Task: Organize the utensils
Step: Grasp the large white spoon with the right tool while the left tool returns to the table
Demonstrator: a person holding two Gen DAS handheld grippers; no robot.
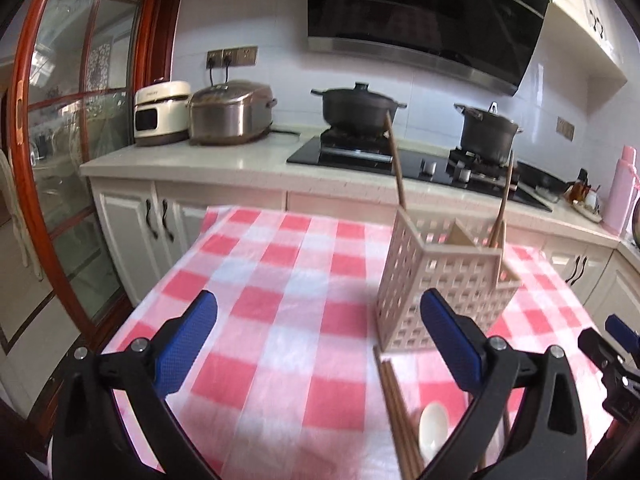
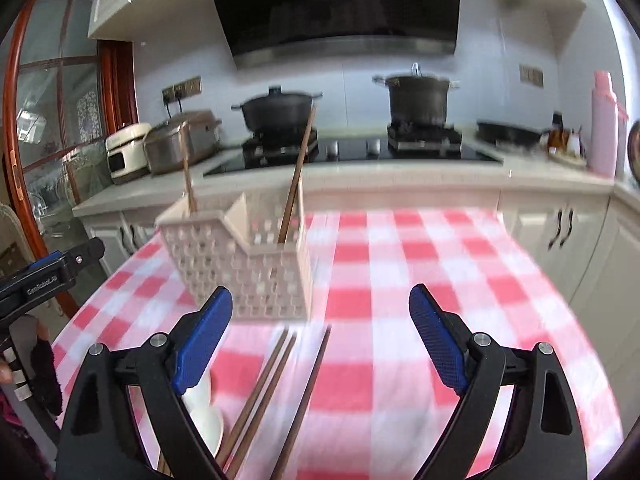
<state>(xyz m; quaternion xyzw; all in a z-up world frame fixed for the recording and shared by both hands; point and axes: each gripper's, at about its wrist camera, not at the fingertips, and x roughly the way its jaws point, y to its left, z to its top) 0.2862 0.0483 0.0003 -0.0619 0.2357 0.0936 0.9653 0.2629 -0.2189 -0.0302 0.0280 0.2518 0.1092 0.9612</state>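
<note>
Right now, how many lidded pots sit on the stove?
2: a wide black pot on the left burner, and a taller dark pot on the right burner. The pan further right shows no lid.

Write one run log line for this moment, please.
left gripper: open, empty | right gripper: open, empty | basket: two chopsticks inside | tablecloth: chopsticks, white spoon

A pale plastic basket (image 1: 444, 280) full of little square holes stands on the checked cloth with two brown chopsticks (image 1: 396, 164) leaning up out of it, while more chopsticks (image 2: 276, 392) and a white spoon (image 1: 432, 428) lie flat just in front of it.
</note>
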